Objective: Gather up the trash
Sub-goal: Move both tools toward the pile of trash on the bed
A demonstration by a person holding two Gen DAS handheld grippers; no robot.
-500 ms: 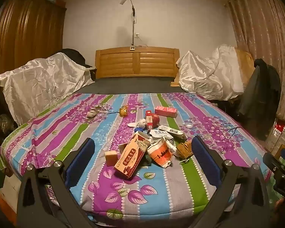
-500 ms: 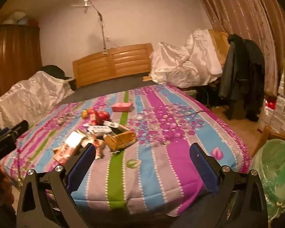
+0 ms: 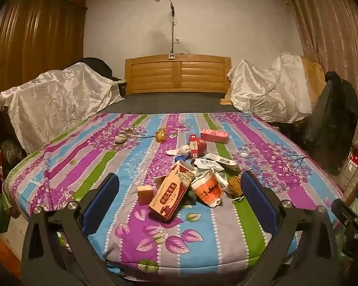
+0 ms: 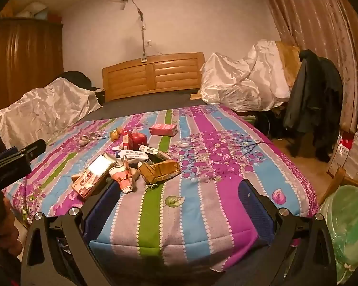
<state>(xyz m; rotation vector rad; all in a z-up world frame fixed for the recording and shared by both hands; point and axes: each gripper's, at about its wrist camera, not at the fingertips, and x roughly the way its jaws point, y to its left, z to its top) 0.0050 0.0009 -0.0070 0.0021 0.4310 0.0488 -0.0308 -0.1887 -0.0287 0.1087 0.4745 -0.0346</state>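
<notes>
Cardboard carton [image 3: 170, 191] (flaps apparently open) lies lengthwise, mouth toward headboard [image 3: 177, 74].

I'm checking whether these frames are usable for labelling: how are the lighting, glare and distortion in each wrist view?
Left wrist view: dim warm indoor light, fisheye bending of the striped floral bedspread, dark vignetted corners; the tall orange carton stays readable. Right wrist view: same orange cast, glare washes out that carton's face, and the green-lined bin is warped at the edge.

Dim warm light, sharp (fisheye-bent edges, dark corners)
</notes>
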